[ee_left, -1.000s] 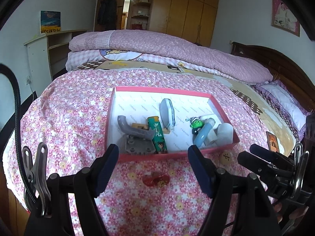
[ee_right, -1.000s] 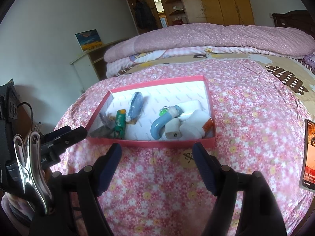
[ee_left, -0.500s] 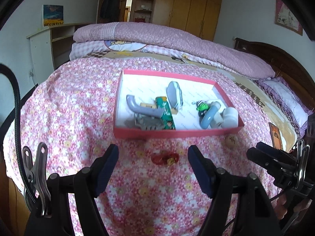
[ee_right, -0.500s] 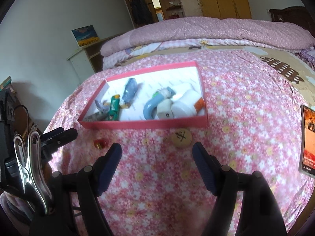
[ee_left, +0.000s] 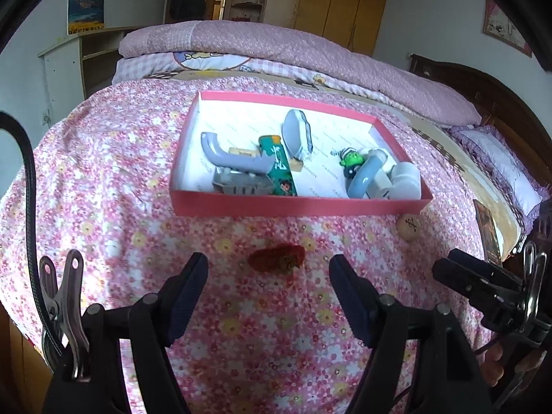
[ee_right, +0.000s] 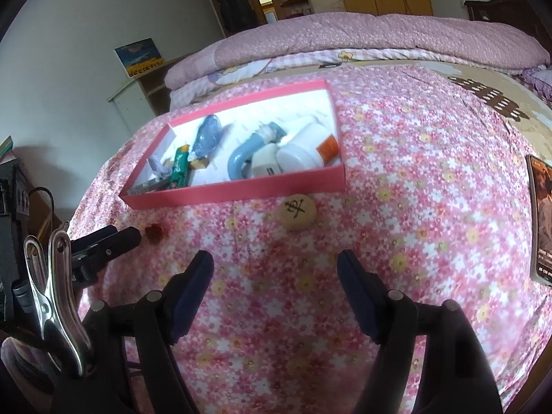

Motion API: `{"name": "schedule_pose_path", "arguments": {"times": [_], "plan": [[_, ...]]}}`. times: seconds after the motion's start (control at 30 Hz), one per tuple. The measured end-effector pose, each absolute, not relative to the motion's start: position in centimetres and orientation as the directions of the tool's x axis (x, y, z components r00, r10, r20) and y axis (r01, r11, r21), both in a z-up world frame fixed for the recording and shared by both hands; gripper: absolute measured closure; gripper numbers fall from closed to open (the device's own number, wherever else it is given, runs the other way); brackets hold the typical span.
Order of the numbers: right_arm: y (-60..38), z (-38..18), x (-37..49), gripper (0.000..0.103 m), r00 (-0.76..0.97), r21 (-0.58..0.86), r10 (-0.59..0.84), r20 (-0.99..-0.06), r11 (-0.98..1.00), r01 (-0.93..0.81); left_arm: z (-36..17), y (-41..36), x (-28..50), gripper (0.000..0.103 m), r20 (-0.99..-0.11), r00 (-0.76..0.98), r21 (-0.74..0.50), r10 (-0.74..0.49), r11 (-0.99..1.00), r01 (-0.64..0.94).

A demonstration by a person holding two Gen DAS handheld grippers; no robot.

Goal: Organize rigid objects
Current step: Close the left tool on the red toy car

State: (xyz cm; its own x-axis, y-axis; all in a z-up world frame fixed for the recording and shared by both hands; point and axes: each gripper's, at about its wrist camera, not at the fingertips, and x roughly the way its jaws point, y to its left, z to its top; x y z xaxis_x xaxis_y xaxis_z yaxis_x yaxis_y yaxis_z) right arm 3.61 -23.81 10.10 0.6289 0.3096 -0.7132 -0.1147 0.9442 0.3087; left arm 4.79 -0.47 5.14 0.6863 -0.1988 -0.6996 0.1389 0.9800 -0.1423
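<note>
Pink tray (ee_left: 296,207) on the flowered bed (ee_left: 103,179): holds grey elbow pipe (ee_left: 231,157), green card pack (ee_left: 281,167), blue pipe (ee_left: 362,179), white bottles (ee_right: 303,151), green figure (ee_left: 352,158). Outside, near its front wall: blurred red piece (ee_left: 277,257), wooden chess disc (ee_right: 297,212). Book (ee_right: 541,220) cut off at the right view's edge. Left gripper (ee_left: 269,286) and right gripper (ee_right: 274,281): fingers apart, empty, above the bedspread.
</note>
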Motion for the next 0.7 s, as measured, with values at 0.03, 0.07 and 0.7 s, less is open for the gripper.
{"name": "schedule_pose_path", "arguments": {"times": [0.03, 0.07, 0.7], "plan": [[-23.8, 10.0, 3.7, 0.027, 0.627, 0.311, 0.311, -0.714, 0.944, -0.114, 4.9, -0.6, 4.9, 0.027, -0.702, 0.684, -0.143, -0.197, 0.980, 0.136], [-23.8, 9.9, 3.7, 0.027, 0.624, 0.313, 0.313, -0.716, 0.943, -0.114, 4.7, -0.6, 5.0, 0.027, -0.704, 0.683, -0.144, -0.197, 0.980, 0.134], [-23.6, 8.3, 3.9, 0.027, 0.601, 0.305, 0.311, -0.736, 0.945, -0.116, 3.0, -2.8, 6.5, 0.052, -0.705, 0.689, -0.099, -0.169, 0.985, 0.140]]}}
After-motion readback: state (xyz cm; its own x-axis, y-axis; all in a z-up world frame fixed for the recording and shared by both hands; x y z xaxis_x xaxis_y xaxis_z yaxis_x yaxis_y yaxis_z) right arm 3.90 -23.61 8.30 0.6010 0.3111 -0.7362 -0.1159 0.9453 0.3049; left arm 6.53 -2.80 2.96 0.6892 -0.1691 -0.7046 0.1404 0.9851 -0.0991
